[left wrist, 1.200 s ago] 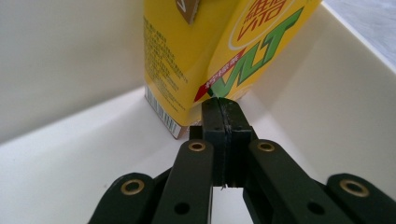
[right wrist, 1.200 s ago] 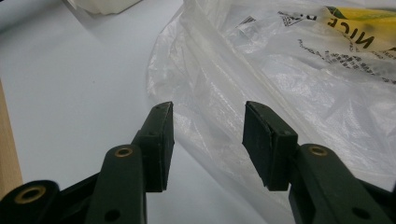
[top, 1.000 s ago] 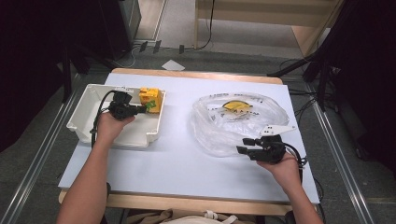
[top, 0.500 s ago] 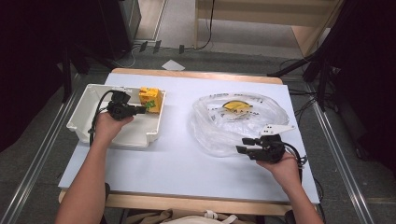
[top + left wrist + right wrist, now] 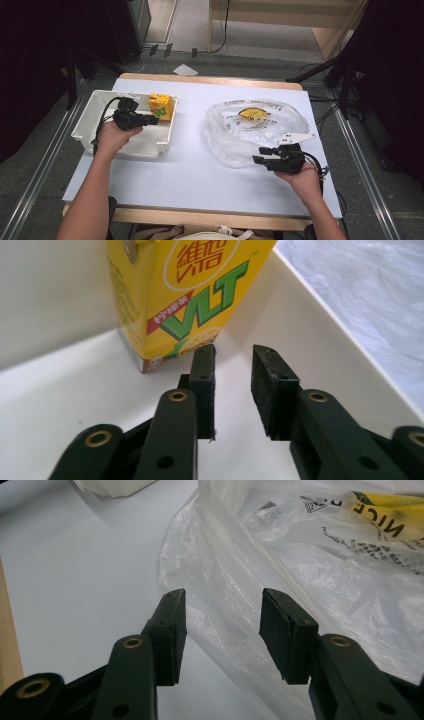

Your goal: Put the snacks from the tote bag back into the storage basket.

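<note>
Yellow carton [image 5: 161, 106], printed with green lettering, stands upright in the white bin [image 5: 90, 125] at about ten o'clock on the table [image 5: 190, 170], close against the bin's far right corner. Left gripper [image 5: 152, 119] sits inside the bin, its jaws parted to a narrow gap and holding nothing. In the left gripper view the yellow carton [image 5: 175, 295] lies just ahead of the tips, toward eleven o'clock of the jaw line, near but not clearly touching; the left pad [image 5: 204, 385] points at the carton's lower corner. The carton's long axis runs vertically, so the jaws, lying roughly level, would meet its side faces across the short width. A small shift toward eleven o'clock and a wider gap appear necessary before the carton fits between the pads.

Clear plastic bag [image 5: 252, 127], crumpled and printed with a yellow mark, rests at about two o'clock on the table. Right gripper [image 5: 260, 154] hovers at the bag's near edge, at its six o'clock, jaws parted moderately and empty. In the right gripper view the plastic bag [image 5: 310, 565] spreads ahead and toward one o'clock, its rim lying between and beyond the tips.

By judgement, the left hand is the nearer to the carton; the right is placed to take the bag's edge.
</note>
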`<state>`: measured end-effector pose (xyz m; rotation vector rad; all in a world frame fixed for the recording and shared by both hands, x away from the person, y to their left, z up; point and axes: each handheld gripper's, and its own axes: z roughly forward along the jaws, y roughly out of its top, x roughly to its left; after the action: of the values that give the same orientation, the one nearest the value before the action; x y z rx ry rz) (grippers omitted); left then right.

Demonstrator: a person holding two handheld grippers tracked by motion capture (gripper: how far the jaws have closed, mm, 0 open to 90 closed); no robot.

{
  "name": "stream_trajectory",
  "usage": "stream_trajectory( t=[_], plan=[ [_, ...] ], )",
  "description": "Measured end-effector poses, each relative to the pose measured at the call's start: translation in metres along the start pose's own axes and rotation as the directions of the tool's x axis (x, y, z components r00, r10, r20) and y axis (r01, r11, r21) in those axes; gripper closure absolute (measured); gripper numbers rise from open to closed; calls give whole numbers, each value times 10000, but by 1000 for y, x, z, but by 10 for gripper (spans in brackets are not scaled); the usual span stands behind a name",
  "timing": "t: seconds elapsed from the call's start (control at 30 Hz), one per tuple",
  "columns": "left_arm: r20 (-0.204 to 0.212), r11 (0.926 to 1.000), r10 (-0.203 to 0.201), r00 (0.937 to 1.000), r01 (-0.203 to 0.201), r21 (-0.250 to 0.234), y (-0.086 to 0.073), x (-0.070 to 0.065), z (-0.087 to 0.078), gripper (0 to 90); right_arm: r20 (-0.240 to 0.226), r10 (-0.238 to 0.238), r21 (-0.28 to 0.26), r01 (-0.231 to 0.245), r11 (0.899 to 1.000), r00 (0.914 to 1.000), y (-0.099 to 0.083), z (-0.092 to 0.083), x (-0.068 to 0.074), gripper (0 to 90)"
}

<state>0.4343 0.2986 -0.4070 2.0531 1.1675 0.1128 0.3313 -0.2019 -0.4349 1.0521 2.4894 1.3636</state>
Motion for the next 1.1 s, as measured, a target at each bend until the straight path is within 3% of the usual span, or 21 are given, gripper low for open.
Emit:
stream_trajectory(
  t=[0.27,0.4,0.77,1.1],
  plan=[
    [91,9998,213,9997,-213,4,3,-11,-9,586,-31,7,-14,-7,10000,10000,1,0,0,548],
    [124,9983,559,9984,-561,131,5,-20,-9,551,-65,-65,-15,65,10000,10000,2,1,0,547],
    [266,9951,980,9948,-983,115,9,-44,-12,479,-87,-55,-13,55,10000,9999,2,2,0,547],
    [643,9879,1538,9860,-1549,112,14,-71,-10,448,-128,-59,-25,59,10000,9999,3,2,1,547]
  ],
)
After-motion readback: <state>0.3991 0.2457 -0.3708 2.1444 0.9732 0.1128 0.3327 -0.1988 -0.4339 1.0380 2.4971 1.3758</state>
